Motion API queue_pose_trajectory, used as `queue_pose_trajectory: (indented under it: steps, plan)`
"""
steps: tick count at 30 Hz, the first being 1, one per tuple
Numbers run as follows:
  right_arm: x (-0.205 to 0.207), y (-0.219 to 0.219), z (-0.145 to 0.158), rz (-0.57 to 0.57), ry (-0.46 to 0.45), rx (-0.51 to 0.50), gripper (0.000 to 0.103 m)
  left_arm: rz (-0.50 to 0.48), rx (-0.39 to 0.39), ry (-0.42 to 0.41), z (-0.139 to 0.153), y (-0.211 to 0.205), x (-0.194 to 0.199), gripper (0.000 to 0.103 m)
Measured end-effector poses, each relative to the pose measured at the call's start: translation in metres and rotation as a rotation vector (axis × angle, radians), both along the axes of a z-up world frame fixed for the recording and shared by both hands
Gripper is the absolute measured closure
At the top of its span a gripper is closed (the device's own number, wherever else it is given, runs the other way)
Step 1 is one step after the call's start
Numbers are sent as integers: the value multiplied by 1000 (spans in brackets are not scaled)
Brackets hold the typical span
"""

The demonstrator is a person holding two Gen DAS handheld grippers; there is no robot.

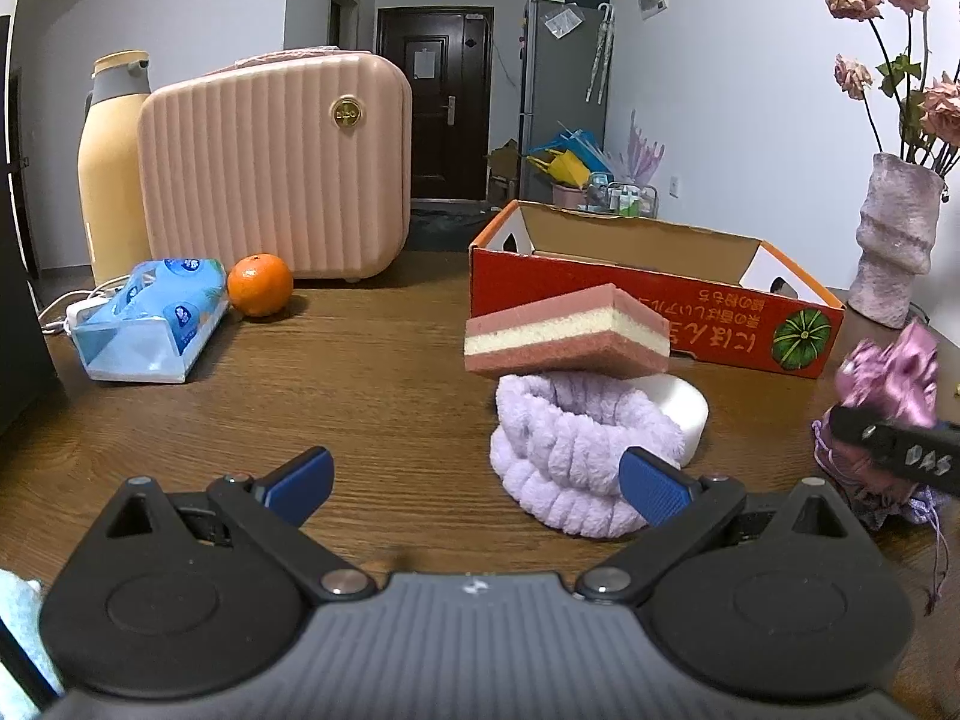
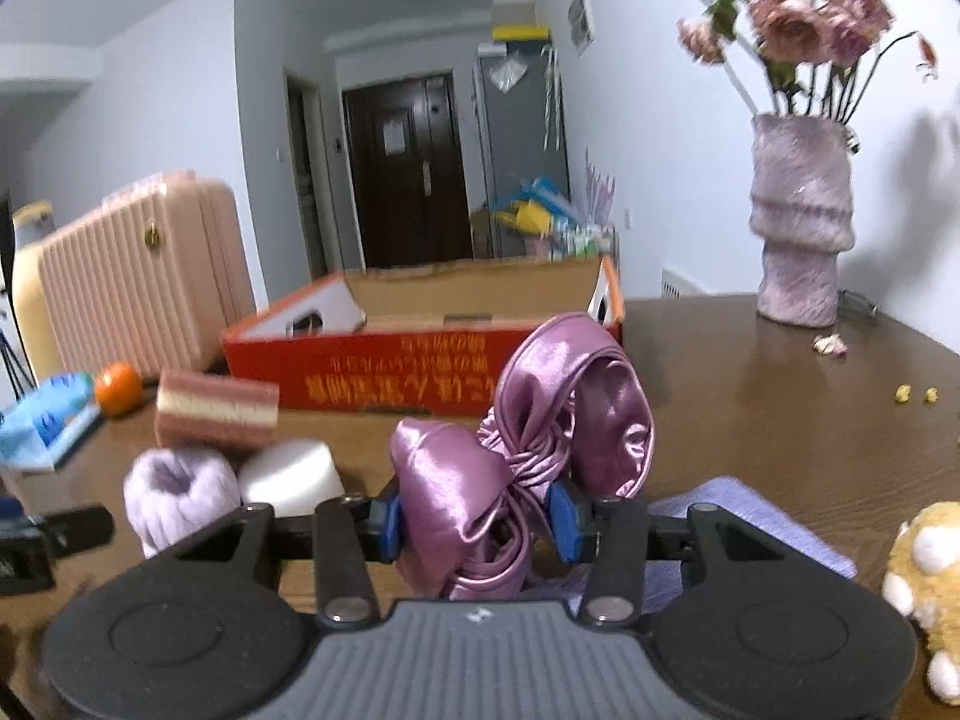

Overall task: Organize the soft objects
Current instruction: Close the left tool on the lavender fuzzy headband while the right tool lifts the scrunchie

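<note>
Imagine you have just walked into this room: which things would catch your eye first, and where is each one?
First comes the shiny purple satin bow, clamped in the right gripper just in front of the red cardboard box. Next, the pink-and-cream sponge perched on top of the fluffy lilac headband and a white block, ahead of the open left gripper. At the back left, a ribbed pink case stands on the table with an orange before it.

On the tabletop (image 1: pixel 372 372), the box (image 1: pixel 654 294) lies toward the far edge, the suitcase (image 1: pixel 276 162) to its left. The orange (image 1: pixel 260 284) and tissue pack (image 1: pixel 150 318) lie before the suitcase. Before the box, the sponge (image 1: pixel 567 330) rests on the headband (image 1: pixel 570 450) and foam block (image 1: pixel 684 408). The vase (image 1: pixel 894 240) stands right of the box.
</note>
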State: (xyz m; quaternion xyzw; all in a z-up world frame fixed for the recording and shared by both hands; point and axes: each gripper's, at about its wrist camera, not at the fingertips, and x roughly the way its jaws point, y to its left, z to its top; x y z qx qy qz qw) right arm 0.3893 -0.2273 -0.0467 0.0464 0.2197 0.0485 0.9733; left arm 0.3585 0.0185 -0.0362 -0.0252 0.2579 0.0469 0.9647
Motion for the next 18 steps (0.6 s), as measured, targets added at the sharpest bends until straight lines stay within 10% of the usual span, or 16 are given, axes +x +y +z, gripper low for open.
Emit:
queue_pose_trajectory:
  steps: [18]
  plan:
    - [-13,-36,15,-57,-83,53,58,-64,58,-10,-9,-26,10,0]
